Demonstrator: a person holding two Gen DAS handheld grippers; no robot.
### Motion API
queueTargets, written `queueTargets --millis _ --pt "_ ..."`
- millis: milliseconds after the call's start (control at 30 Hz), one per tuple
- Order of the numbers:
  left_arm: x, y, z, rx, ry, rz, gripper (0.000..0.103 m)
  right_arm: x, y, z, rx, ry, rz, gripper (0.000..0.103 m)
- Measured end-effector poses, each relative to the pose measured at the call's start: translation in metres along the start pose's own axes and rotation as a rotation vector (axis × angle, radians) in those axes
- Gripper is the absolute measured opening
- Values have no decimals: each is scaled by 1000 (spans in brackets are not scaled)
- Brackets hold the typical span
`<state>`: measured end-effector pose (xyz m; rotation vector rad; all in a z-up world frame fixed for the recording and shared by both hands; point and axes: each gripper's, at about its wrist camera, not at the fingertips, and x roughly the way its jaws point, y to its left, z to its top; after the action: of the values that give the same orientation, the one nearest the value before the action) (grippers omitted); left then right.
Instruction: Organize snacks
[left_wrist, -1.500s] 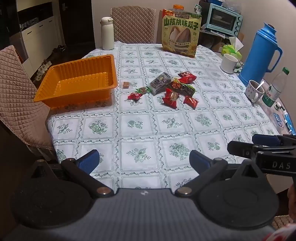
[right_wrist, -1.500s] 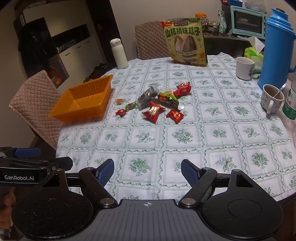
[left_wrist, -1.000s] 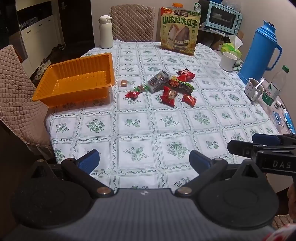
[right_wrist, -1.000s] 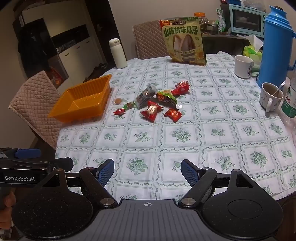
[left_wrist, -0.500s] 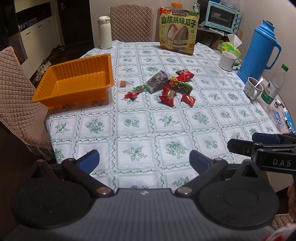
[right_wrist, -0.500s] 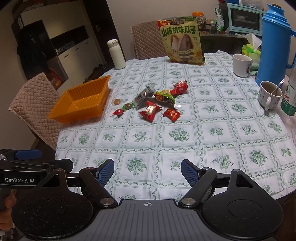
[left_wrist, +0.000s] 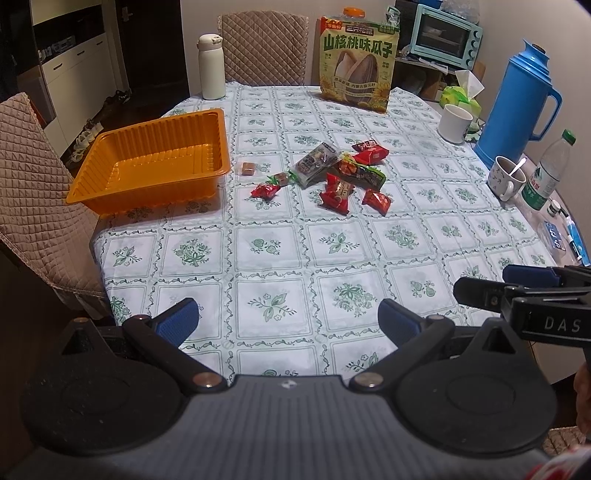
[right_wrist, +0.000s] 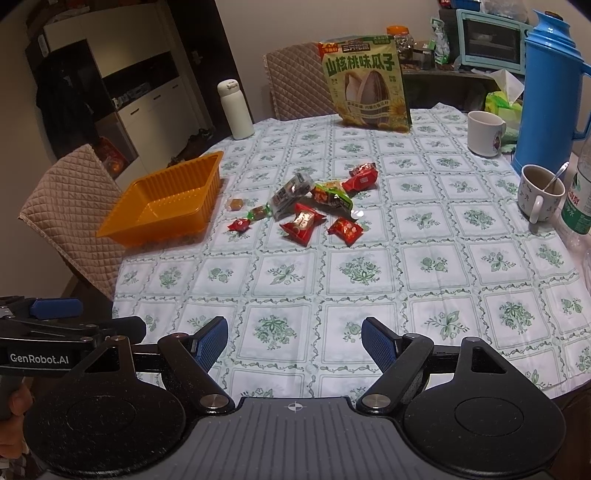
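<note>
Several small wrapped snacks, mostly red, lie loose in a heap near the middle of the round table. An empty orange tray stands to their left, near the table's edge. My left gripper hangs open over the table's near edge, far short of the snacks, nothing between its fingers. My right gripper is open too, empty, beside the left one and equally far from the heap.
A big green sunflower-seed bag stands at the back, a white flask to its left. On the right: a blue thermos, two mugs, a water bottle. Quilted chairs stand at the left and back.
The table and everything on it have slid slightly away in both views between the oldest frames and now; both grippers stay open and empty.
</note>
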<state>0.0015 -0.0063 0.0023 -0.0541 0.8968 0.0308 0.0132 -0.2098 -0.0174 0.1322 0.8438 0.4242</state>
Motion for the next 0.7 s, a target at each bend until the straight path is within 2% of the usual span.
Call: queueTargets --millis 700 --pt "0 -1 -1 -1 0 1 103 1 -3 1 -1 1 1 79"
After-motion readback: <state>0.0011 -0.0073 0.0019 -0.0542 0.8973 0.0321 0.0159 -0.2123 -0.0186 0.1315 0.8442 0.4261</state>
